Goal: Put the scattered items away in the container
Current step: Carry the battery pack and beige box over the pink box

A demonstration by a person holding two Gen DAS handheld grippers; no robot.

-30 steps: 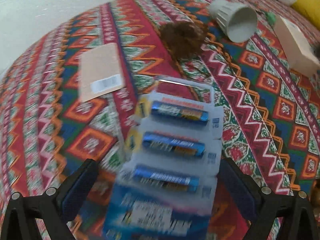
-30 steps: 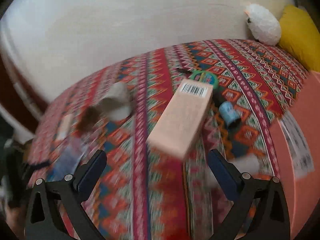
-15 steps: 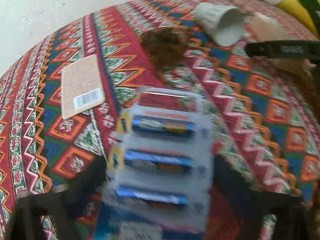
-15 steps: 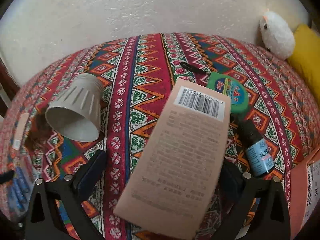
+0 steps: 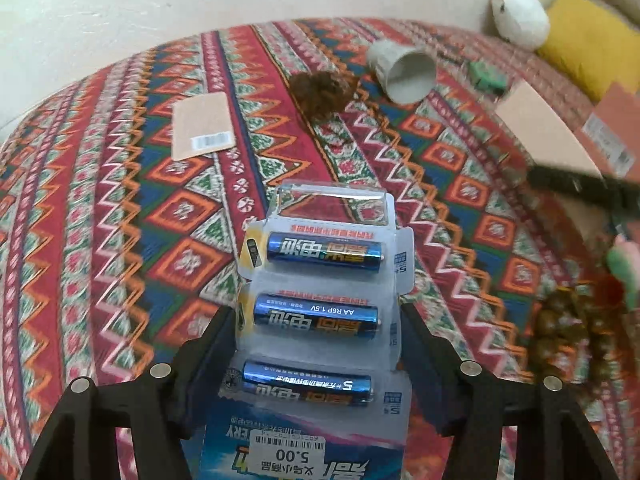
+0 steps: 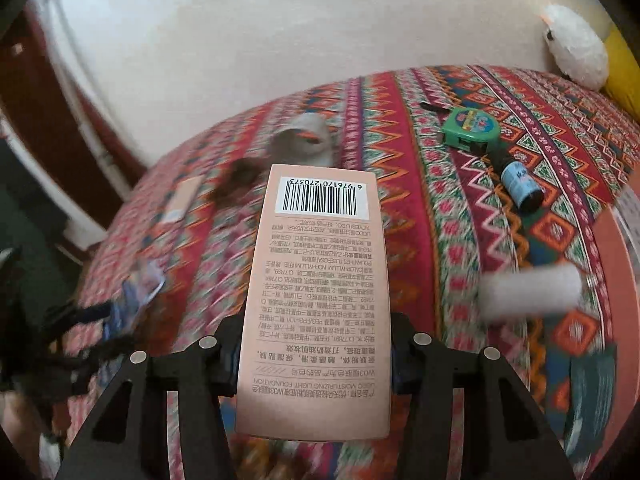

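Left tool (image 5: 316,344) clenched on battery blister pack (image 5: 320,300), three blue AA cells facing up, pack raised above patterned cloth (image 5: 120,220). Right tool (image 6: 316,344) clamped on pink foundation box (image 6: 320,280), barcode end pointing away, held clear of cloth. Left on cloth: grey cup (image 5: 404,72) on its side, brown clump (image 5: 320,88) just beside it, flat tan card (image 5: 202,126), green tape measure (image 6: 472,124), small dark bottle (image 6: 520,188) near it. Orange container (image 5: 616,120) at right edge, partly cut off
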